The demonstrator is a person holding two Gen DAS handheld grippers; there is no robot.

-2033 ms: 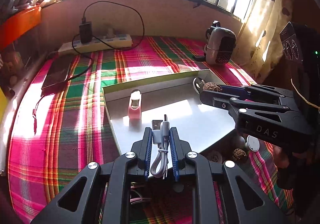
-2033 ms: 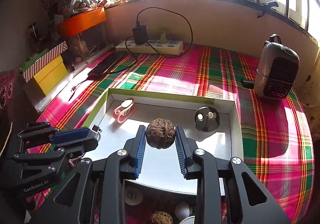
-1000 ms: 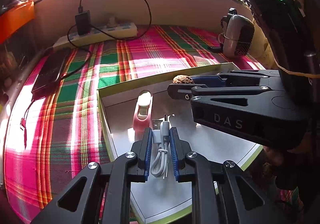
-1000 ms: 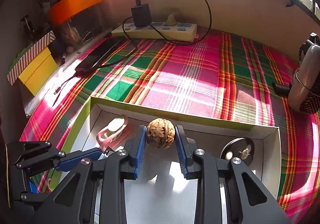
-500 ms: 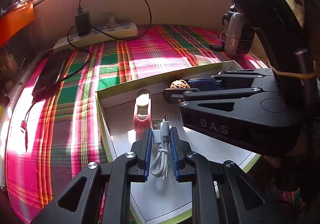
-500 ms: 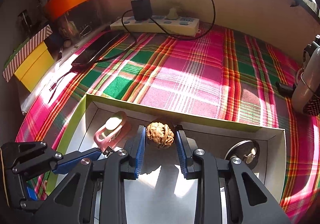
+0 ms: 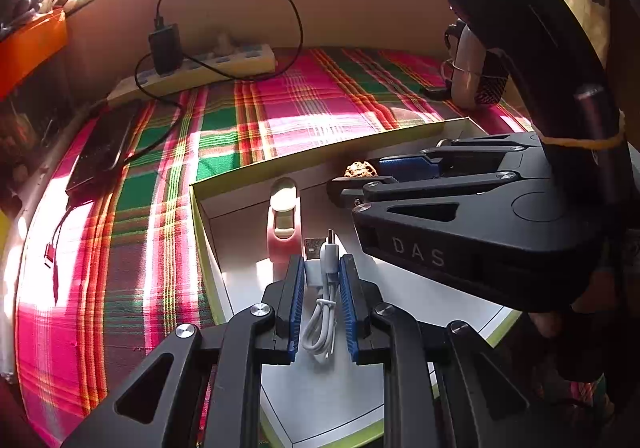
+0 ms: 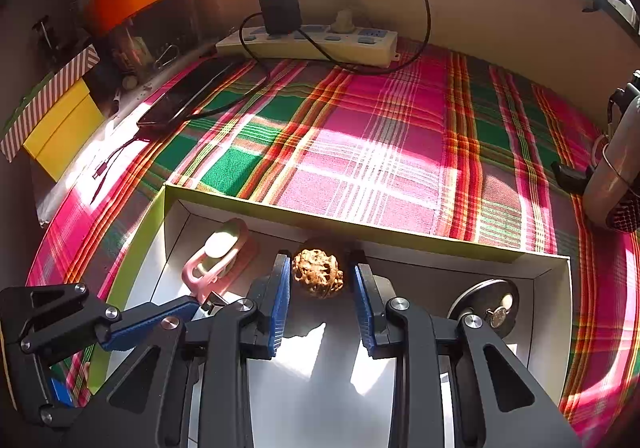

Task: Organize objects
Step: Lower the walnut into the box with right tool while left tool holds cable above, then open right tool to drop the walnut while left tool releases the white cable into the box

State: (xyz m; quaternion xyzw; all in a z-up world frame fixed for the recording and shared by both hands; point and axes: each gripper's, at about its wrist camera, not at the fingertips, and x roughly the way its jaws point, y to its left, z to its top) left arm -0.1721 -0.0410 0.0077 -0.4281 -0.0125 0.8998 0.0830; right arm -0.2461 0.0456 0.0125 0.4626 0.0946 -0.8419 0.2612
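- The shallow white box [image 8: 552,268] with green outer walls lies on the plaid-covered bench [image 8: 360,136]; both grippers reach into it.
- Right gripper [image 8: 322,274]: jaws parted, a gap showing either side of the walnut [image 8: 318,274], which appears to sit on the box floor by the far wall, dead ahead between the pads.
- Left gripper [image 7: 320,280]: jaws narrow, clamped on the coiled white USB cable [image 7: 322,300], its long axis running forward along the fingers, plugs pointing toward the pink clip [image 7: 283,224] just ahead.
- Judgement: the right is nearer done; the cable awaits lowering beside the clip.
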